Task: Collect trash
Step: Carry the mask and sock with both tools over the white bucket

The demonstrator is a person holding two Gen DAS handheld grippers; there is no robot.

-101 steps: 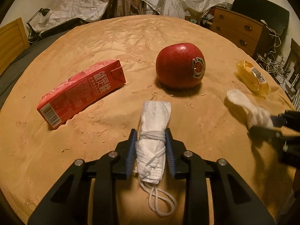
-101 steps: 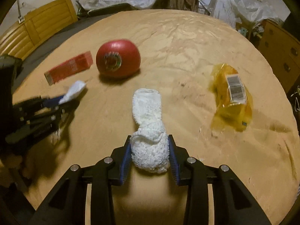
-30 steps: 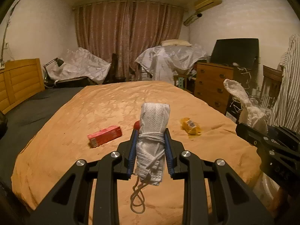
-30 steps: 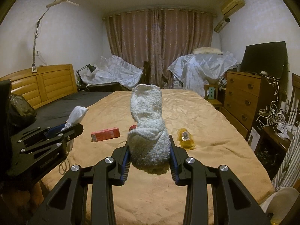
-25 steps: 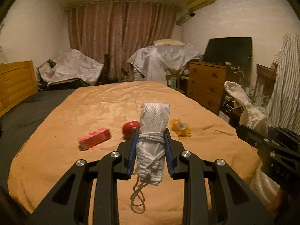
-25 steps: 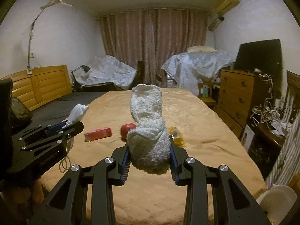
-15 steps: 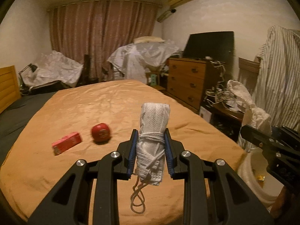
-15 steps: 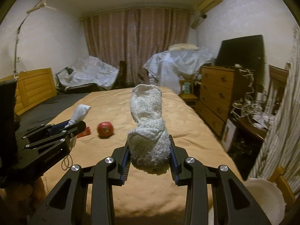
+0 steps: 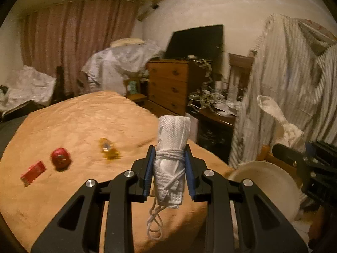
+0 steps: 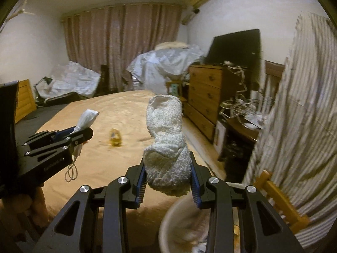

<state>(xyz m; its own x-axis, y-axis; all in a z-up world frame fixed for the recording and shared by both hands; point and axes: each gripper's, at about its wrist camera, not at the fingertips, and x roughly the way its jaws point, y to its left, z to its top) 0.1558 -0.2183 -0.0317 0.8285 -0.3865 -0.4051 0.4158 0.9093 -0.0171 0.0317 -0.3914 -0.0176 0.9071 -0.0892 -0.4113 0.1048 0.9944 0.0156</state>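
L gripper (image 9: 169,169) is clamped on a rolled white face mask (image 9: 171,158), blue pads (image 9: 148,172) squeezing it at the mid-section where the ear cord is wound round; roll stands upright btwn the jaws, and loose cord loops (image 9: 154,225) dangle below. R gripper (image 10: 168,178) is closed on a wadded white sock (image 10: 166,147), pinched at its bulky lower end, w/ the open cuff flopping up and fwd, unsupported. Both loads are off the bed (image 9: 84,126) and sit near its corner. Just below the R gripper is the rim of a white bin (image 10: 179,206), partly hidden by the jaws; from the L view the same bin (image 9: 263,181) lies to the right, beyond the bed edge, so the mask isn't over it yet. Left on the blanket, well apart from both grippers: yellow wrapper (image 9: 107,147), red apple (image 9: 60,158), red carton (image 9: 33,172) – prob. trash still to fetch, apple maybe not. Risks, as I judge it: letting go too early drops the mask on the bed or floor, since it's short of the rim; dangling cord could snag on the rim or a finger and hang instead of falling; sock terry could cling to the ribbed pads and stay put when released; the 2 grippers are close, so crowding over one bin could knock them together.
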